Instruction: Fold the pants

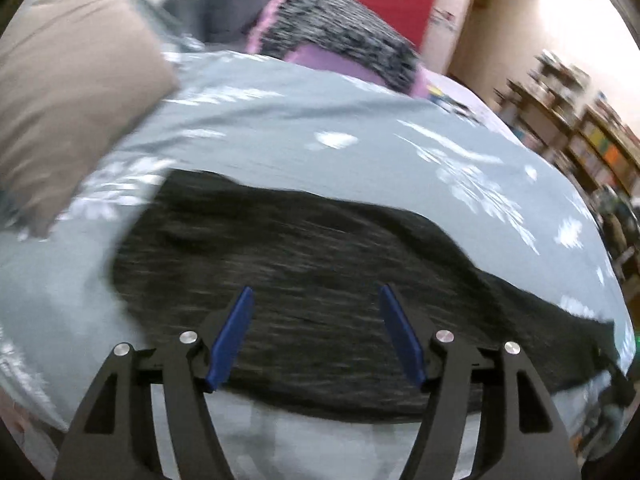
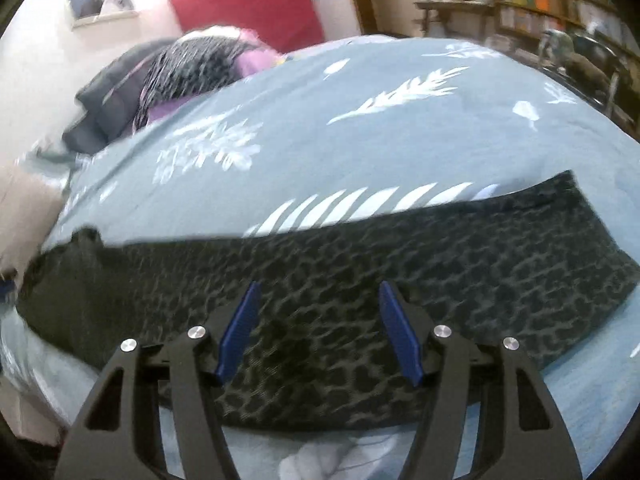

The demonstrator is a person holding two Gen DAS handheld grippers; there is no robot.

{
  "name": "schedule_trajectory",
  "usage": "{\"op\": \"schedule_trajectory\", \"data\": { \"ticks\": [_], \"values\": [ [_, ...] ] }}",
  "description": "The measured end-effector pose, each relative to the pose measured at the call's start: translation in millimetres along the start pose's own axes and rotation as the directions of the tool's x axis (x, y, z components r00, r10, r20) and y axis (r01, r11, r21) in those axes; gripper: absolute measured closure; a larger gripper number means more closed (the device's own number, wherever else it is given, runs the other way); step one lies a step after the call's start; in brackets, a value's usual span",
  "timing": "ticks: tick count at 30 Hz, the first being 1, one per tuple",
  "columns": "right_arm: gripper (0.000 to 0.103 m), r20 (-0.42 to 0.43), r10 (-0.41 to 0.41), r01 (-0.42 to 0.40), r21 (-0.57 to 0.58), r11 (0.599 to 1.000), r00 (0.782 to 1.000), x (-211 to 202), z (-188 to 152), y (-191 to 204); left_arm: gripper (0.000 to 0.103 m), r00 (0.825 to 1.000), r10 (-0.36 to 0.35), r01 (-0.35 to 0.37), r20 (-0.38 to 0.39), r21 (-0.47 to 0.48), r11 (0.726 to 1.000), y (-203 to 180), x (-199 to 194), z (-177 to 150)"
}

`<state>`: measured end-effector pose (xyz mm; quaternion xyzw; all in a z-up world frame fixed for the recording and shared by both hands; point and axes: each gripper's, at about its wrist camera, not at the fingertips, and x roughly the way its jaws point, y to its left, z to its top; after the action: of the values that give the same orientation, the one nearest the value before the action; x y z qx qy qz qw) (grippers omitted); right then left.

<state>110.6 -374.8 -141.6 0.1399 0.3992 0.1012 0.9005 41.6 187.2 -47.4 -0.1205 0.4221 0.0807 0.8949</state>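
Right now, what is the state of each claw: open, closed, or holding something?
Left claw: open, holding nothing, above the dark patterned pants.
Right claw: open, holding nothing, above the same pants.

Left gripper (image 1: 316, 292) angled downward, blue pads apart, nothing gripped, right gripper (image 2: 318, 290) likewise parted and empty

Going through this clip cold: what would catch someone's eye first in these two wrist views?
The dark leopard-patterned pants stretch as a long band across the grey-blue bedspread with white feather prints, filling the middle of both views. Over them in the foreground hang the left gripper and right gripper, blue-padded fingers spread apart with nothing between them. Behind the bed stands a red panel, with a tan pillow at the left.
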Motion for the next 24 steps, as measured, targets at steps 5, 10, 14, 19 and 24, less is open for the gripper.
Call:
{"op": "schedule_trajectory", "data": {
  "ticks": [5,10,14,19,24],
  "values": [
    [0.039,0.052,-0.095,0.089,0.107,0.99,0.994,-14.8,12.6,-44.1,0.037,0.992,-0.112,0.118,-0.057,0.123,0.985,-70.6,30.4,-10.0],
    [0.039,0.022,-0.162,0.156,0.17,0.973,0.987,-14.9,13.6,-94.4,0.037,0.977,-0.153,0.183,-0.15,0.21,0.96,-120.9,62.7,-27.4],
    [0.039,0.027,-0.148,0.141,0.167,0.976,0.989,-12.5,13.2,-102.4,0.037,0.972,-0.102,0.154,-0.21,0.246,0.957,-129.6,88.2,-41.1],
    [0.039,0.092,-0.105,0.082,0.227,0.97,0.99,-38.1,8.1,-110.3,0.036,0.972,-0.088,0.141,-0.219,0.24,0.961,-125.5,93.1,-41.6],
    [0.039,0.13,-0.176,0.121,0.345,0.931,0.976,-82.3,-13.4,-137.0,0.034,0.971,-0.112,0.162,-0.21,0.24,0.957,-139.2,84.5,-36.3]
  ]
}}
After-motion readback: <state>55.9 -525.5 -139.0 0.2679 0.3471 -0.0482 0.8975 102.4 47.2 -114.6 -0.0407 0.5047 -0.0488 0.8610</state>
